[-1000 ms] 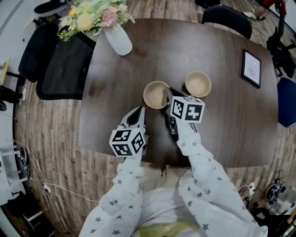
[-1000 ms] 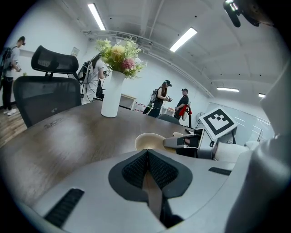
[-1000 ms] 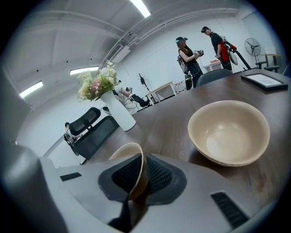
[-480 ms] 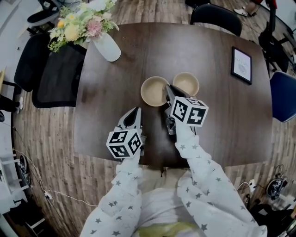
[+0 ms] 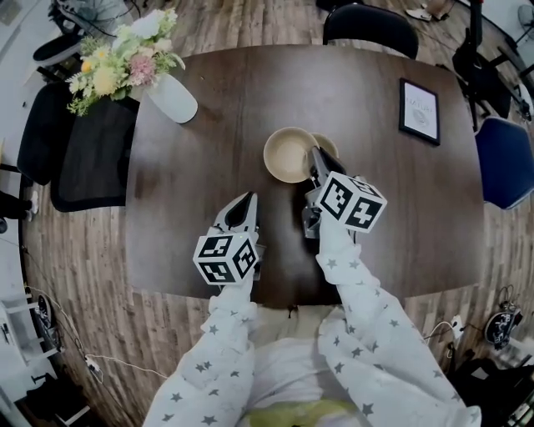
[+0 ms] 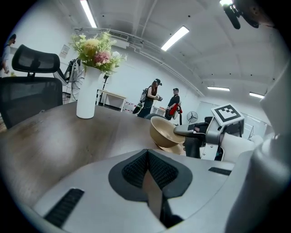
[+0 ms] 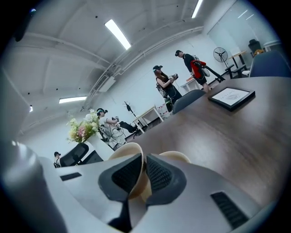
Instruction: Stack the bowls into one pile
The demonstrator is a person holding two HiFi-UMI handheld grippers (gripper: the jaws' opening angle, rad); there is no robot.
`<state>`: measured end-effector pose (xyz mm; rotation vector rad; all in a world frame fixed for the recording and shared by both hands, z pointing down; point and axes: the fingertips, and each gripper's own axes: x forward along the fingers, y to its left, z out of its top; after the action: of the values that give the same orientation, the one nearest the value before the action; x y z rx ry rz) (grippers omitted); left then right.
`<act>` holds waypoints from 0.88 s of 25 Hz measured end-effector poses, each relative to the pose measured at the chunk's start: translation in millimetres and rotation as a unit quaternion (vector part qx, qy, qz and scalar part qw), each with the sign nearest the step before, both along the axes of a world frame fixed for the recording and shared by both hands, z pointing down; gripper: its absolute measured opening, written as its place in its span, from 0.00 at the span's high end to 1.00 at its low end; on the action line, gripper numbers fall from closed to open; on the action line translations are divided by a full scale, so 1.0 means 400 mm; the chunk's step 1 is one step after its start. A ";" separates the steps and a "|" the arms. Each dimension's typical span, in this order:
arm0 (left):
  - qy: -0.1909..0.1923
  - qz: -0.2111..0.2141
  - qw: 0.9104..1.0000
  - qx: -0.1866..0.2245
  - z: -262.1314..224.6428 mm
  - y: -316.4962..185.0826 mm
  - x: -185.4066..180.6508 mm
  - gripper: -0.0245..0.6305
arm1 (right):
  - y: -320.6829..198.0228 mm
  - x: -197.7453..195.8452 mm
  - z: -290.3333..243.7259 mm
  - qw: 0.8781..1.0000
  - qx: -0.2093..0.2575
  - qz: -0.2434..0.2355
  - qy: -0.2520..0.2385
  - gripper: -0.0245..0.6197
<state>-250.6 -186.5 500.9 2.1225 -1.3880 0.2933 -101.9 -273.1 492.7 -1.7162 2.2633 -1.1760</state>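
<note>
Two tan bowls are on the dark wooden table [image 5: 209, 150]. My right gripper [image 5: 315, 160] is shut on the near rim of one bowl [image 5: 289, 154] and holds it tilted, off the table. In the head view this bowl overlaps the second bowl [image 5: 328, 143], which shows only as a sliver to its right. The right gripper view has the rim of the held bowl [image 7: 123, 152] pinched between the pads [image 7: 128, 175], with the second bowl [image 7: 175, 156] just behind. My left gripper [image 5: 248, 206] hangs shut and empty over the table's near part. Seen from it, the lifted bowl [image 6: 163, 131] sits above the other bowl [image 6: 175, 148].
A white vase of flowers [image 5: 171, 96] stands at the table's far left and a framed picture [image 5: 419, 111] lies at the far right. Chairs ring the table: black ones at the far side [image 5: 371, 25] and left [image 5: 83, 142], a blue one at the right [image 5: 505, 158].
My right gripper has lifted the bowl and carried it rightward, so it now overlaps the second bowl. The left gripper has shifted slightly and stays shut.
</note>
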 end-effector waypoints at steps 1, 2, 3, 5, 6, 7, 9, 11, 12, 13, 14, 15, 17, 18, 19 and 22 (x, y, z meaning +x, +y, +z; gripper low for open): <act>0.000 0.004 1.000 0.000 0.000 -0.003 0.011 0.93 | -0.001 0.020 0.001 1.000 0.000 0.010 0.001 0.89; 0.000 0.007 1.000 0.000 0.001 -0.006 0.021 0.92 | -0.002 0.039 0.004 1.000 -0.002 0.020 0.003 0.89; 0.000 0.010 1.000 -0.001 0.001 -0.010 0.030 0.92 | -0.004 0.055 0.008 1.000 -0.005 0.028 0.005 0.89; 0.000 0.015 1.000 -0.001 0.003 -0.015 0.047 0.93 | -0.005 0.080 0.018 0.999 -0.013 0.038 0.004 0.89; 0.000 0.018 1.000 -0.002 0.004 -0.017 0.055 0.92 | -0.005 0.093 0.025 0.999 -0.017 0.044 0.005 0.89; -0.001 0.021 1.000 -0.003 0.006 -0.017 0.063 0.93 | -0.003 0.106 0.032 0.999 -0.021 0.049 0.007 0.89; -0.001 0.025 1.000 -0.004 0.009 -0.018 0.076 0.92 | 0.001 0.129 0.046 0.998 -0.028 0.059 0.013 0.89; -0.001 0.028 1.000 -0.005 0.011 -0.019 0.086 0.93 | 0.004 0.147 0.057 0.997 -0.034 0.066 0.020 0.89; -0.001 0.029 1.000 -0.006 0.012 -0.021 0.089 0.93 | 0.003 0.153 0.061 0.997 -0.035 0.067 0.023 0.89; -0.001 0.029 1.000 -0.006 0.014 -0.022 0.090 0.92 | 0.001 0.157 0.063 0.997 -0.036 0.067 0.025 0.89; -0.002 0.029 1.000 -0.008 0.016 -0.022 0.090 0.92 | -0.001 0.158 0.065 0.997 -0.037 0.066 0.025 0.89; -0.002 0.028 1.000 -0.009 0.018 -0.022 0.091 0.93 | -0.003 0.159 0.068 0.997 -0.038 0.065 0.026 0.89; -0.002 0.028 1.000 -0.011 0.021 -0.020 0.092 0.93 | -0.004 0.161 0.078 0.997 -0.044 0.063 0.032 0.89; -0.002 0.029 1.000 -0.011 0.020 -0.018 0.093 0.92 | -0.004 0.159 0.081 0.997 -0.045 0.059 0.036 0.89; -0.002 0.029 1.000 -0.011 0.020 -0.017 0.094 0.93 | -0.005 0.155 0.084 0.997 -0.045 0.055 0.038 0.89; -0.002 0.027 1.000 -0.011 0.018 -0.008 0.095 0.93 | -0.006 0.142 0.091 0.997 -0.044 0.041 0.051 0.89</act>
<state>-212.4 -189.7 508.3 2.1450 -1.3262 0.3332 -45.1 -275.4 528.9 -1.9224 2.2028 -1.2150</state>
